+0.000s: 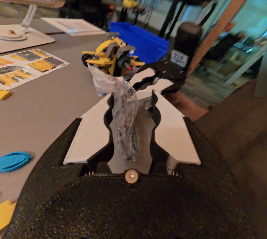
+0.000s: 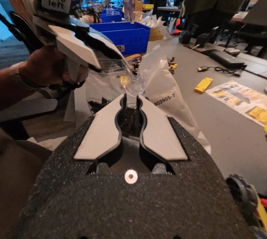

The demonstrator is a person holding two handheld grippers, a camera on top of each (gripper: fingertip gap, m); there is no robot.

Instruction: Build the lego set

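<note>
Two tools — left tool (image 1: 131,94) and right tool (image 2: 131,96) — each pinching clear plastic bag (image 2: 159,87), small black pieces inside, blue bin (image 2: 127,37) behind.

A smooth grey table (image 2: 202,116) carries it all. On it lie a printed yellow-and-black instruction sheet (image 2: 238,99), a small flat yellow block (image 2: 203,83) just beside the sheet, a blue plastic bin (image 2: 127,37) farther back, and a flat blue disc (image 1: 13,161) near the edge.
</note>
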